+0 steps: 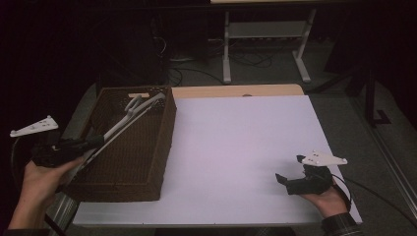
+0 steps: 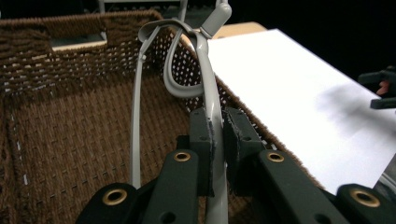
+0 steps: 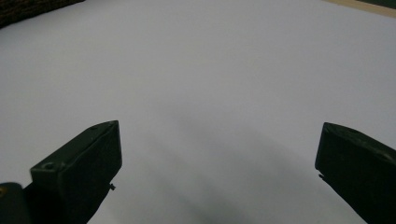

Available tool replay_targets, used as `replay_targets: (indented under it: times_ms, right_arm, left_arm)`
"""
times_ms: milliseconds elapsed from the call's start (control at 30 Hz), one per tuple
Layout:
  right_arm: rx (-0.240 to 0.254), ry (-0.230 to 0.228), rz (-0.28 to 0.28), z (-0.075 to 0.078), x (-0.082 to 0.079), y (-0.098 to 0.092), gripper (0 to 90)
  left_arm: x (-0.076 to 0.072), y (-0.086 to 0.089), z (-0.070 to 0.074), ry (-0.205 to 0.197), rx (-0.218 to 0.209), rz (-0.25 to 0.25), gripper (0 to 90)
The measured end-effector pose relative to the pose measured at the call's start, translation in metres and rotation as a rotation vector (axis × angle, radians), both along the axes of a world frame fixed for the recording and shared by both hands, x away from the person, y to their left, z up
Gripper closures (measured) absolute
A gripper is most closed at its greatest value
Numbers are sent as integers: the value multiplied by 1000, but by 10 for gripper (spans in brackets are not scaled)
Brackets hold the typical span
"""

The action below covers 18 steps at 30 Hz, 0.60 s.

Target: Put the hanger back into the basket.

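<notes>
Left gripper [image 2: 215, 140] has its fingers clamped tight on one arm of a grey hanger [image 2: 205, 93], holding it slanted over the brown wicker basket [image 1: 164, 142] at the counter's [image 1: 236, 147] left side, likely to lift it out or lay it in. Right gripper [image 1: 290, 169] rests on the white counter, fingers spread wide, holding nothing, probably waiting.

Hanger [image 2: 205, 88]: pale grey plastic, held slantwise over the basket, its hook end up toward the far right corner.
Basket [image 1: 164, 142]: dark brown wicker, rectangular and open-topped, stood at the table's left side beside the white sheet.
</notes>
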State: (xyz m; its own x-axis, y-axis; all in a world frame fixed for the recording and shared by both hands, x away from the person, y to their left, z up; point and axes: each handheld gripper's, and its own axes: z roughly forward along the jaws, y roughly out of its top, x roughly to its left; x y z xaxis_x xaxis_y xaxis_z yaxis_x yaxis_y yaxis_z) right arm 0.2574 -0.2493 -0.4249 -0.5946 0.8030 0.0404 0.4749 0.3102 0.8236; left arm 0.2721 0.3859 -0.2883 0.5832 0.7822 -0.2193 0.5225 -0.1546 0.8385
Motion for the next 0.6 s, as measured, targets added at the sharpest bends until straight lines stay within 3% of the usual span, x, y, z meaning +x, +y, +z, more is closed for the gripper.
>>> replay_targets:
  times_ms: [367, 600]
  right_arm:
    - [-1, -2, -1, 0, 0, -1, 0]
    - [-1, -1, -1, 0, 0, -1, 0]
  left_arm:
    - [24, 5, -20, 60, 58, -39, 823]
    - [32, 5, -27, 65, 84, -60, 823]
